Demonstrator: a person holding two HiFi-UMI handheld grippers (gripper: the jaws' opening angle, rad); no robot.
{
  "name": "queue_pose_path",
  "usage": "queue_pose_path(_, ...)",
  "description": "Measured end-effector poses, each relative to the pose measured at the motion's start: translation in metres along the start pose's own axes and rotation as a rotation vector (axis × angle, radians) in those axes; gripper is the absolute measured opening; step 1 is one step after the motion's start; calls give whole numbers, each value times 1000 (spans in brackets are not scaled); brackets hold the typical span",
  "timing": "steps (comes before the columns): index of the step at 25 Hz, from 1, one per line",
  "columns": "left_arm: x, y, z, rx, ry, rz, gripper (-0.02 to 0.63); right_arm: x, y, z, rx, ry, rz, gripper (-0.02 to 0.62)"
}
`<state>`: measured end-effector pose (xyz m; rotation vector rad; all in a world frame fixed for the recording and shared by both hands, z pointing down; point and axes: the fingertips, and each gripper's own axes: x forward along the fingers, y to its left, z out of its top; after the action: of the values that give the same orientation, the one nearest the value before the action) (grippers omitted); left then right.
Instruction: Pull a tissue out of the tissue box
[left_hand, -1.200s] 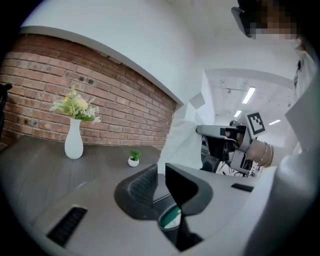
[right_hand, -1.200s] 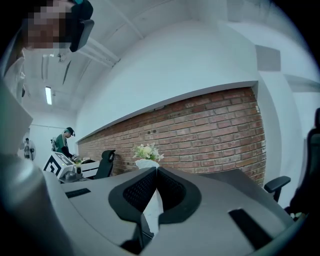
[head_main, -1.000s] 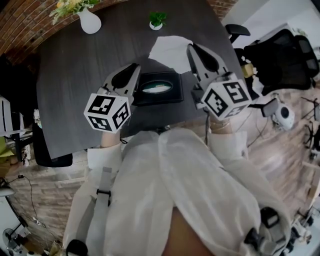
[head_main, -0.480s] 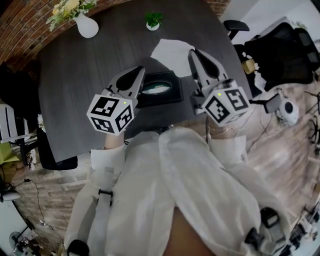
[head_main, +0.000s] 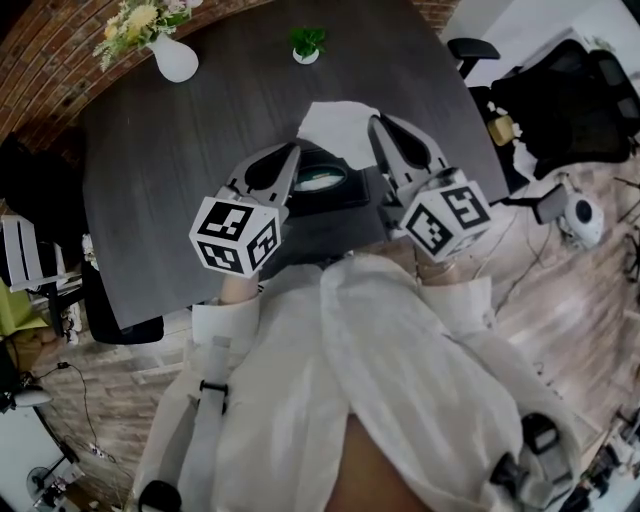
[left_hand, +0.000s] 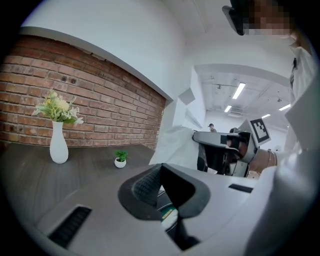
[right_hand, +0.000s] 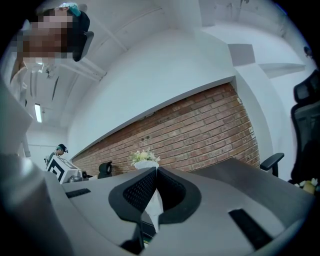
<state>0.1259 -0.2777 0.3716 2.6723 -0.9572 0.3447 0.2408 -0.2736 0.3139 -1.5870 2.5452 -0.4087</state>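
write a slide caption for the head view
Right gripper pinches a white paper tissue over the black rectangular tissue box

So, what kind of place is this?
Probably an office meeting room: a large dark table, office chairs beside it, a brick wall and ceiling strip lights.

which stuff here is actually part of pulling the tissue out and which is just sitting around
Part of the job:
tissue box
tissue, pinched in the shut right gripper
left gripper, shut, at the box's left end

Just lying about:
vase of flowers
small potted plant
office chair
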Motion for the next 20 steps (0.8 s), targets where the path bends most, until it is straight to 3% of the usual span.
queue_pose_path(20,3,0,-16,-9,48,-2,5,-1,2,-14,-5,61,21,8)
